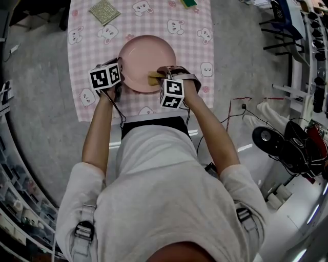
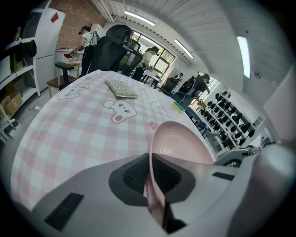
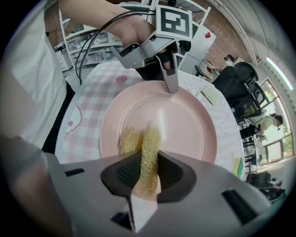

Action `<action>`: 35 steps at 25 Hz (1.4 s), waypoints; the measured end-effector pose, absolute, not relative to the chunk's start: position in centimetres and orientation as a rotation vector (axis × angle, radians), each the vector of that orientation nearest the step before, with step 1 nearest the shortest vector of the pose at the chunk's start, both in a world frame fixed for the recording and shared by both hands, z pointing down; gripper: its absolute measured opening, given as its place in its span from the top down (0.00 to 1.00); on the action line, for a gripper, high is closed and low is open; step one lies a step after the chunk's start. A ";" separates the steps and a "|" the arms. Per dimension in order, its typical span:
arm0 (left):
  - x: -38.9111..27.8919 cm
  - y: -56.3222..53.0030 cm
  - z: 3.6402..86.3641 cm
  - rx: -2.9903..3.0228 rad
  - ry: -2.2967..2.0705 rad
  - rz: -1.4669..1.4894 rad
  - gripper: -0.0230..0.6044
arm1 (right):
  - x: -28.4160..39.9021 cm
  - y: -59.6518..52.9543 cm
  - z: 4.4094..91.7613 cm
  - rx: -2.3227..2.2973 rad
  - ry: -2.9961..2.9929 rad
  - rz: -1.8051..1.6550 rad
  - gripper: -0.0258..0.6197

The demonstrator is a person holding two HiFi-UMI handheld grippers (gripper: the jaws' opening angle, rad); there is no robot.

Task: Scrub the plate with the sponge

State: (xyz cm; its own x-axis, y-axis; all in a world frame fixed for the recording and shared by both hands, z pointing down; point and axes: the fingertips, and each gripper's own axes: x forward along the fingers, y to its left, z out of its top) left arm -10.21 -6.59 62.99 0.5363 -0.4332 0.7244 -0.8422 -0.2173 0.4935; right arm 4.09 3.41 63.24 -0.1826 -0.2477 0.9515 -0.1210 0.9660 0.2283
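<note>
A pink plate [image 1: 146,60] lies on the pink checked tablecloth [image 1: 84,56]. My left gripper [image 1: 117,88] is shut on the plate's near-left rim, which shows edge-on between its jaws in the left gripper view [image 2: 150,178]. My right gripper [image 1: 163,77] is shut on a yellow sponge [image 1: 155,78], folded between the jaws and pressed onto the plate's near side [image 3: 143,155]. The plate [image 3: 180,122] fills the right gripper view, with the left gripper [image 3: 170,83] clamped on its far rim.
A gold scouring pad [image 1: 105,11] lies at the cloth's far left, also seen in the left gripper view [image 2: 121,88]. A green-yellow sponge [image 1: 189,3] sits at the far edge. Cables [image 1: 241,110] and a black chair base [image 1: 274,140] lie on the floor to the right.
</note>
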 end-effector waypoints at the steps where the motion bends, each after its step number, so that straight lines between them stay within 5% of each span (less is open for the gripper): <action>1: -10.2 -6.7 62.9 1.842 -1.052 0.550 0.92 | 4.4 2.9 63.1 0.290 -1.754 -0.117 0.83; 14: -9.5 -7.3 61.3 1.860 -1.120 0.537 0.91 | 7.6 -5.8 61.9 0.564 -1.772 -0.104 0.83; 16: -9.9 -7.7 60.4 1.875 -1.164 0.509 0.86 | 7.4 -6.3 61.0 0.637 -1.839 -0.038 0.83; 18: -10.4 -7.9 59.5 1.886 -1.194 0.497 0.71 | 7.2 -6.4 59.8 0.725 -1.926 0.051 0.83; 20: -10.9 -7.9 58.2 1.911 -1.235 0.509 0.70 | 7.3 -6.4 58.4 0.812 -2.010 0.145 0.83; 25: -10.1 -6.0 54.8 1.990 -1.292 0.534 0.73 | 8.2 -5.6 54.3 0.980 -2.167 0.291 0.83; 31: -6.9 -1.9 52.2 2.044 -1.317 0.540 0.95 | 10.1 -3.5 50.2 1.124 -2.288 0.406 0.83; 35: -3.5 1.1 52.0 2.057 -1.294 0.515 0.95 | 11.5 -0.8 48.5 1.202 -2.334 0.432 0.83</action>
